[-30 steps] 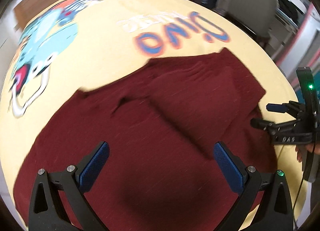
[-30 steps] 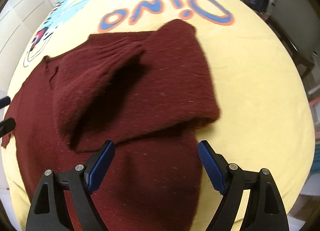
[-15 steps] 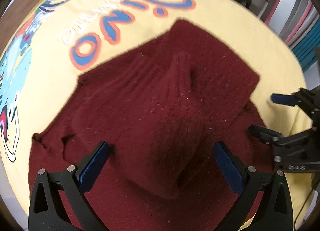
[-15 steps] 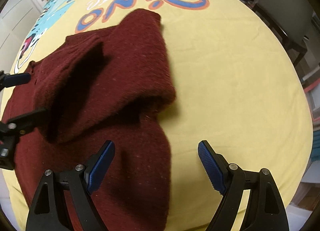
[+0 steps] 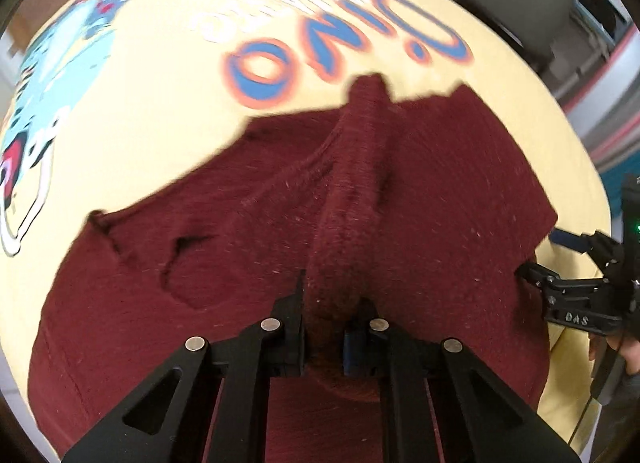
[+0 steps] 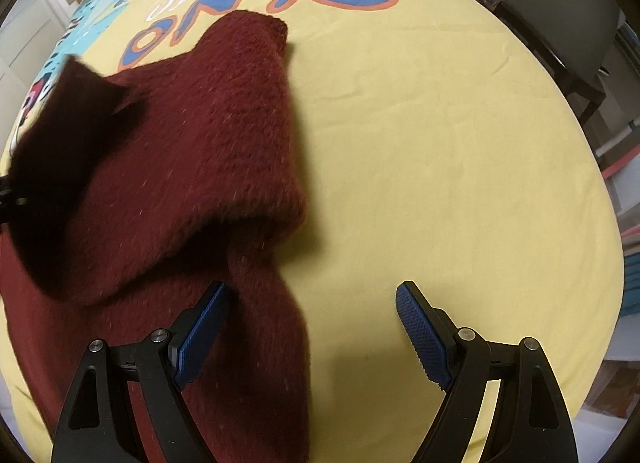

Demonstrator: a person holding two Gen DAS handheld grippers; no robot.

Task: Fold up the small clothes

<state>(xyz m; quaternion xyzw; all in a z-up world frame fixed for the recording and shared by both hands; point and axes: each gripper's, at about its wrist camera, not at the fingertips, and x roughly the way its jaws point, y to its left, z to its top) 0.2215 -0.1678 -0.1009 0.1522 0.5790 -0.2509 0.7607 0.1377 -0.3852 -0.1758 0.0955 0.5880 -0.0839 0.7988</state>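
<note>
Left wrist view: the left tool (image 5: pixel 326 337) pinches a raised ridge of the maroon knit sweater (image 5: pixel 440 199), which lies on the yellow "Dino" printed cloth (image 5: pixel 168 111), likely to lift a layer for folding. Its jaws, spread wide a second ago, have just closed on the fabric.

Right wrist view: the right tool (image 6: pixel 310 333) hangs spread, empty, straddling the sweater's (image 6: pixel 224 135) near edge, seemingly ready to take it. It has edged toward that edge; its spread is unchanged.

The sweater (image 5: pixel 248 263) lies on the printed sheet (image 6: pixel 440 143), toward its left.
</note>
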